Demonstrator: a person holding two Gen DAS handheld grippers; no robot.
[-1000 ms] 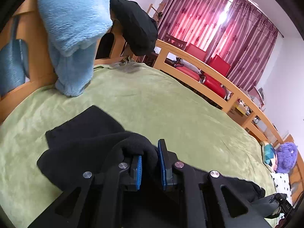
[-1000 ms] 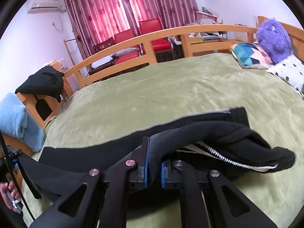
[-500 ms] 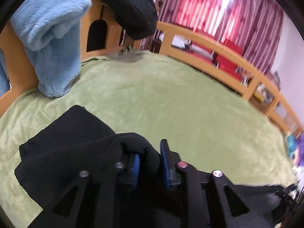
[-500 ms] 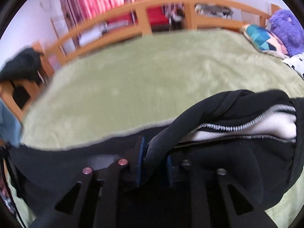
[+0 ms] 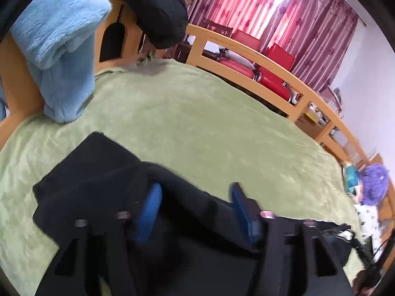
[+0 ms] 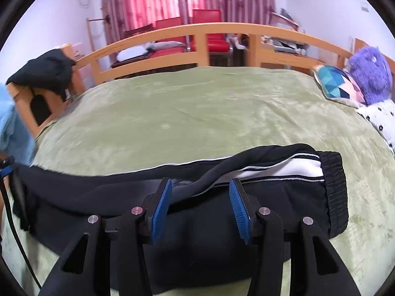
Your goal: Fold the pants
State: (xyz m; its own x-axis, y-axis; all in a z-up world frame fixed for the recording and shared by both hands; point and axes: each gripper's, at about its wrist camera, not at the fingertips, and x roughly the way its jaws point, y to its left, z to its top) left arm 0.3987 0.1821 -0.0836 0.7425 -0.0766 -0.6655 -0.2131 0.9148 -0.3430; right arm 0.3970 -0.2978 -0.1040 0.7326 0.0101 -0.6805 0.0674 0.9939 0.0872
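Black pants (image 6: pixel 271 197) with a white side stripe lie folded lengthwise on the green bedspread (image 6: pixel 197 113), waistband to the right. My right gripper (image 6: pixel 200 197) is open just above the upper fold near the waist end. In the left wrist view the leg end of the pants (image 5: pixel 93 172) lies doubled over on the bedspread (image 5: pixel 197 123). My left gripper (image 5: pixel 196 202) is open, its blue pads either side of a ridge of black cloth without pinching it.
A light blue fluffy blanket (image 5: pixel 59 46) and a black garment (image 5: pixel 153 9) hang over the wooden footboard. A wooden bed rail (image 6: pixel 197 32) runs along the far side. A patterned cushion (image 6: pixel 338 83) and a purple plush toy (image 6: pixel 370 74) sit at the head end.
Both grippers were shut on folds of the pants and have opened. The cloth has dropped onto the bed, with the upper layer laid over the lower one.
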